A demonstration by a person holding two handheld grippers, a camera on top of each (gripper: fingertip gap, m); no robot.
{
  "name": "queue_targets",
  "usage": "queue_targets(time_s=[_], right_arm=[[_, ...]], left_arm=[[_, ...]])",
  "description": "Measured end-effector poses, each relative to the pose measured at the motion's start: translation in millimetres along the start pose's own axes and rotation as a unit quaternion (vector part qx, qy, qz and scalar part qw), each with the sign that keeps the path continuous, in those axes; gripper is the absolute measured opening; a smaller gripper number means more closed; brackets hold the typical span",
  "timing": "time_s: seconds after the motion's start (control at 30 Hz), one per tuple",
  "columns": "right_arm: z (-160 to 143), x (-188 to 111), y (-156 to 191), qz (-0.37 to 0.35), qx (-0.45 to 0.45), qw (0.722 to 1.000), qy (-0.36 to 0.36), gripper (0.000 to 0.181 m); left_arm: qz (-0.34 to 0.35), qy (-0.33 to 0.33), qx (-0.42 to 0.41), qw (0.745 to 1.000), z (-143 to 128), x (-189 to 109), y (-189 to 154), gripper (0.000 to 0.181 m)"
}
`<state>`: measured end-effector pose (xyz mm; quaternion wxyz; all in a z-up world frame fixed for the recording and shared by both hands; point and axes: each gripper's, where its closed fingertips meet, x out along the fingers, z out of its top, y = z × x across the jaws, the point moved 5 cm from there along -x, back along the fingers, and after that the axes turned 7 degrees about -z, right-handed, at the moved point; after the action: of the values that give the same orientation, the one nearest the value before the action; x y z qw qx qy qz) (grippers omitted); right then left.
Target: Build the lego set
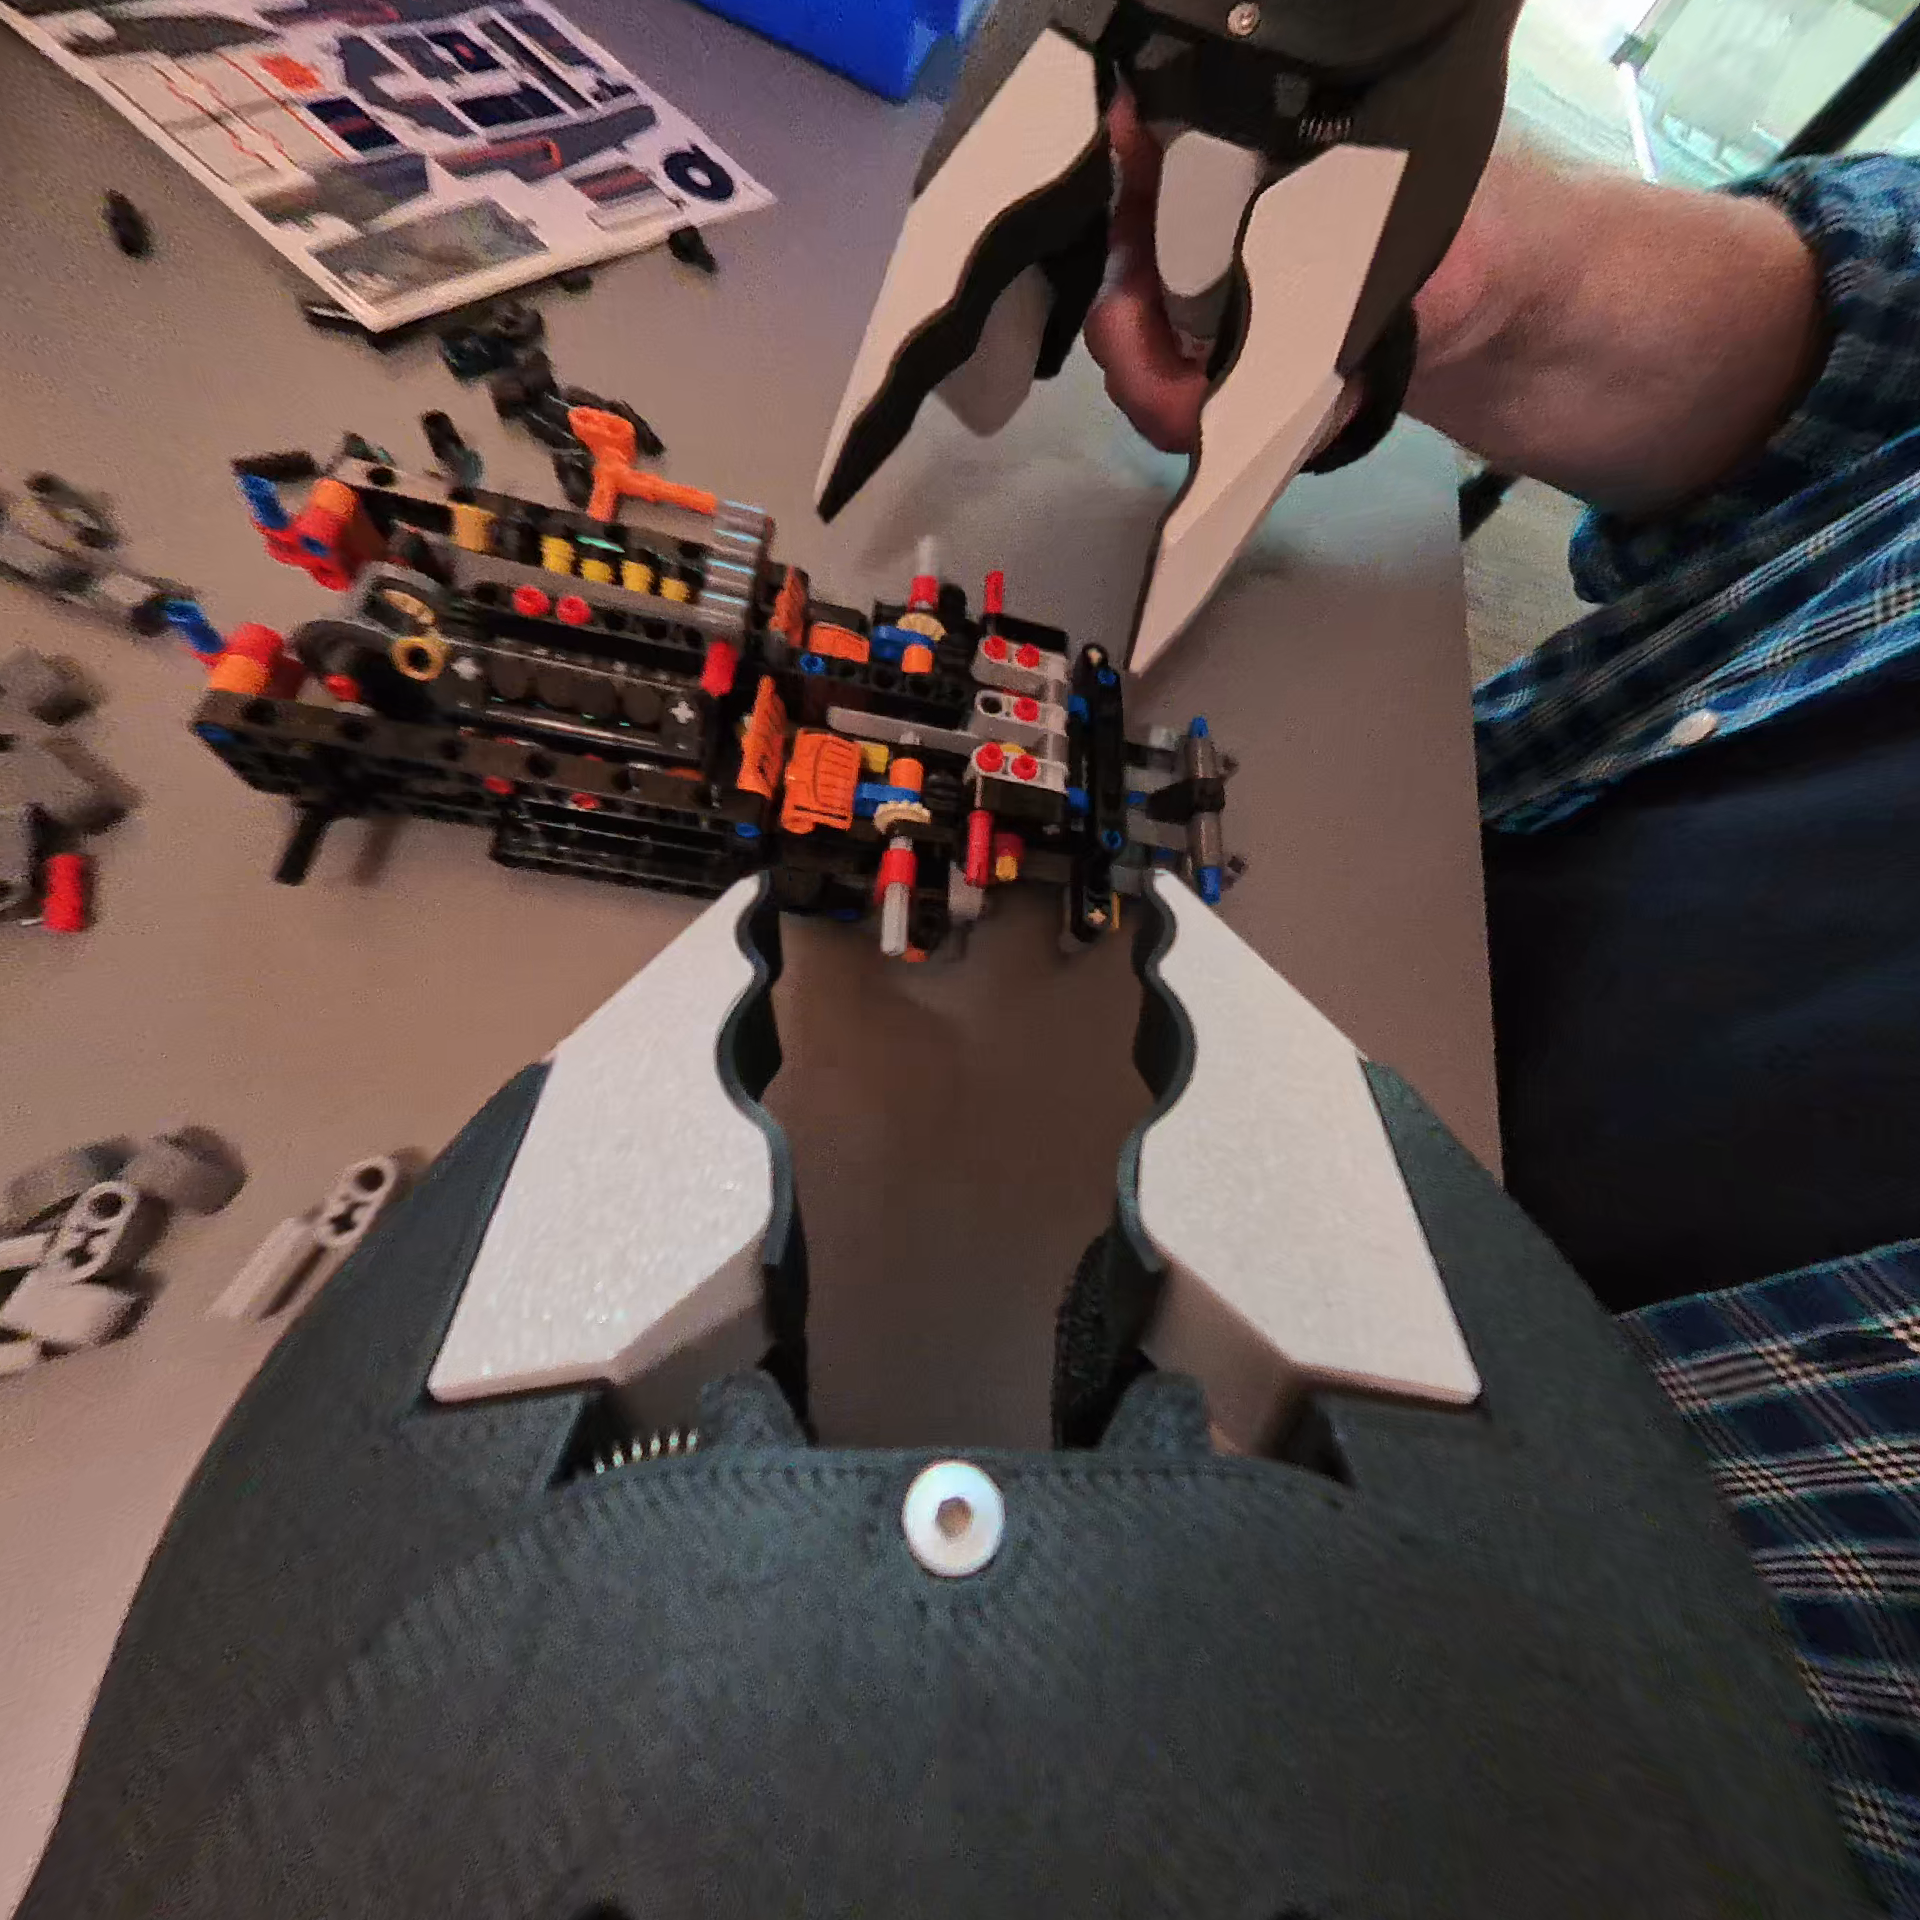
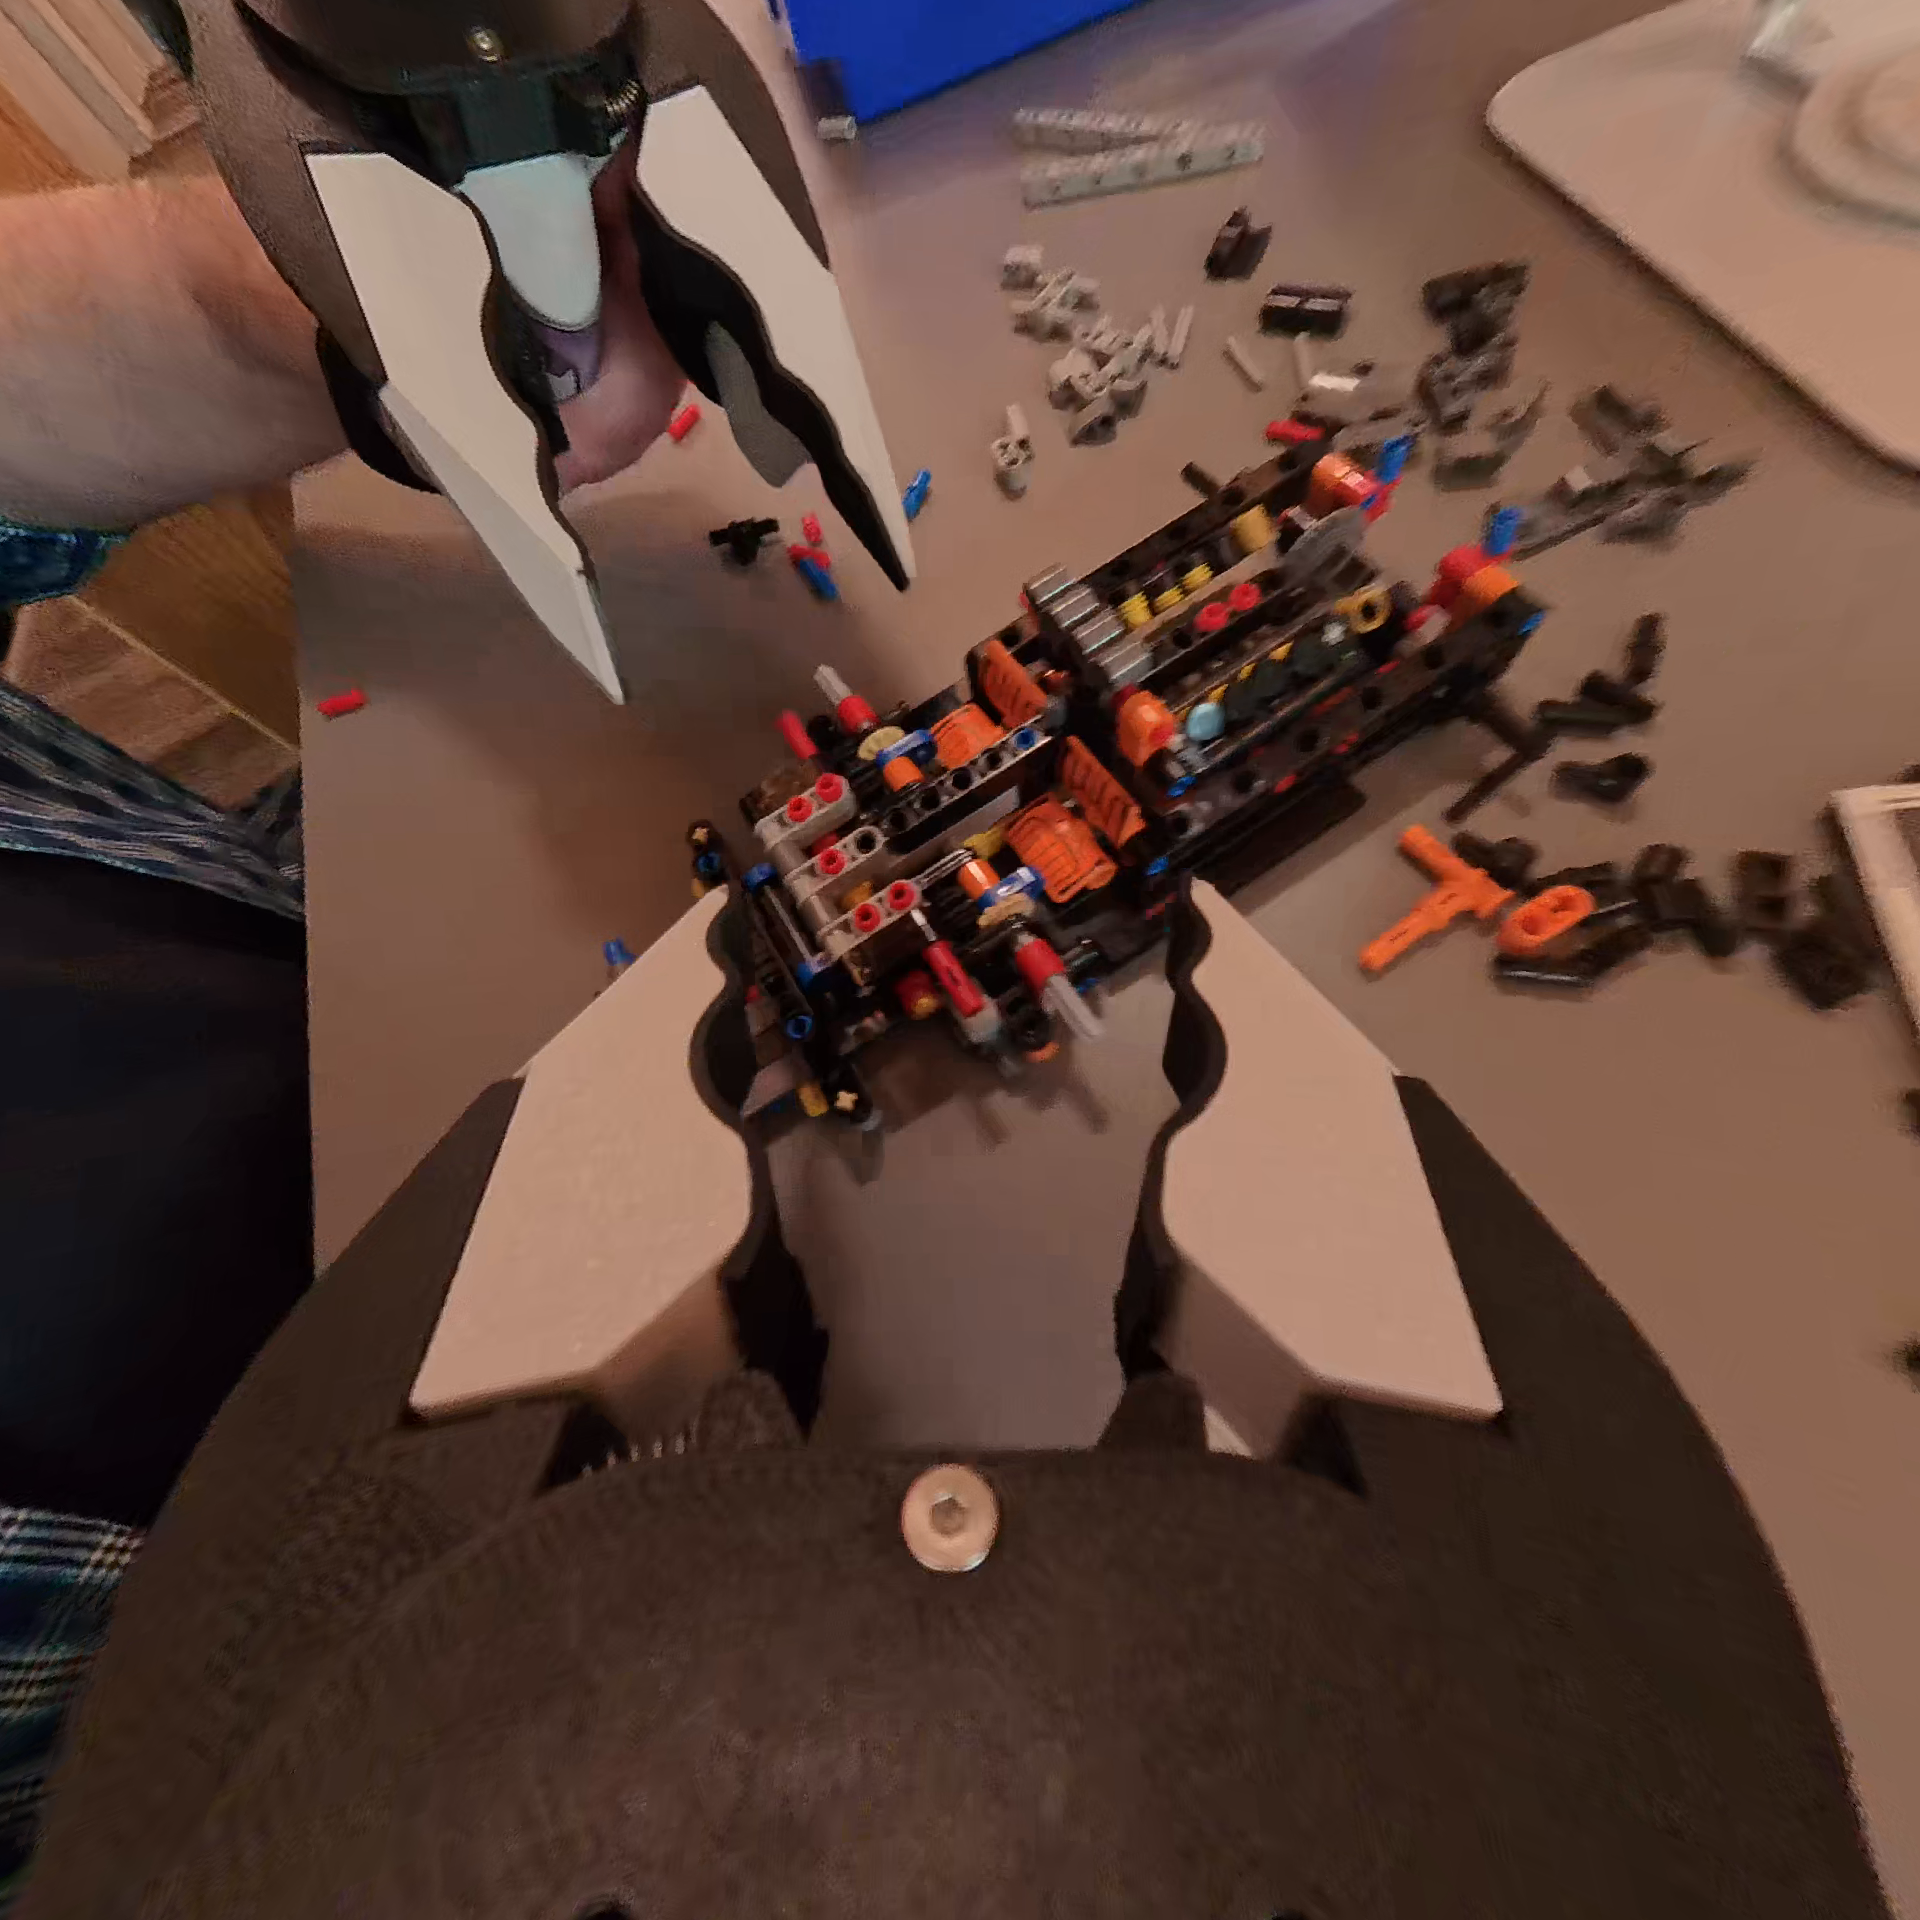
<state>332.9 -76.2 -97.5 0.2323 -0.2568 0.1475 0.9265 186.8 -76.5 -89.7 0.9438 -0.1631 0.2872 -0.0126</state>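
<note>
A long, partly built lego chassis [image 1: 665,707] of black beams with orange, red, yellow and blue parts lies on the grey table; it also shows in the right wrist view [image 2: 1091,790]. My left gripper [image 1: 956,894] is open, its fingertips at the near side of the chassis's narrow end, holding nothing. My right gripper [image 2: 951,904] is open, its fingers straddling the same narrow end from the other side. Each gripper shows in the other's view, open above the chassis: the right one [image 1: 977,582], the left one [image 2: 758,634].
An instruction booklet [image 1: 395,135] lies at the far left, a blue bin [image 1: 862,31] behind it. Loose grey and black parts [image 1: 73,1236] sit left of the chassis. An orange tool [image 2: 1439,904] and scattered black pieces [image 2: 1621,717] lie right. The table edge [image 1: 1475,831] runs beside a person's checked sleeve [image 1: 1704,582].
</note>
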Motion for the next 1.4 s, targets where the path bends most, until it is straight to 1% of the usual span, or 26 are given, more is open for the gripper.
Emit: queue_targets(time_s=[0.2,0.4,0.53,0.67,1.0,1.27,1.4], right_arm=[[31.5,-19.2,-32.6,-0.04,-0.047,0.997,-0.039,0.076],[53.1,-10.9,-60.0,-0.068,-0.084,0.992,-0.071,0.074],[47.1,-3.6,-65.7,-0.073,-0.089,0.991,-0.073,0.075],[36.9,-5.8,-68.6,-0.075,-0.084,0.991,-0.075,0.074],[32.2,-11.8,-72.5,-0.074,-0.082,0.991,-0.08,0.074],[30.3,-12.8,-73.9,-0.076,-0.08,0.991,-0.077,0.074],[29.1,-13.0,-75.8,-0.072,-0.068,0.992,-0.078,0.074]], left_arm=[[0.052,-0.018,-0.006,0.998,13.2,-28.2,13.2,0.068],[0.11,-0.032,-0.019,0.993,10.5,-40.6,28.8,0.068],[0.122,-0.046,-0.036,0.991,7.3,-43.2,32.0,0.068],[0.131,-0.041,-0.042,0.99,4.6,-41.7,33.9,0.069],[0.128,-0.008,-0.039,0.991,2.9,-26.7,29.6,0.068],[0.122,-0.013,-0.036,0.992,7.5,-20.9,24.5,0.069],[0.114,-0.001,-0.031,0.993,7.3,-15.3,19.5,0.068]])
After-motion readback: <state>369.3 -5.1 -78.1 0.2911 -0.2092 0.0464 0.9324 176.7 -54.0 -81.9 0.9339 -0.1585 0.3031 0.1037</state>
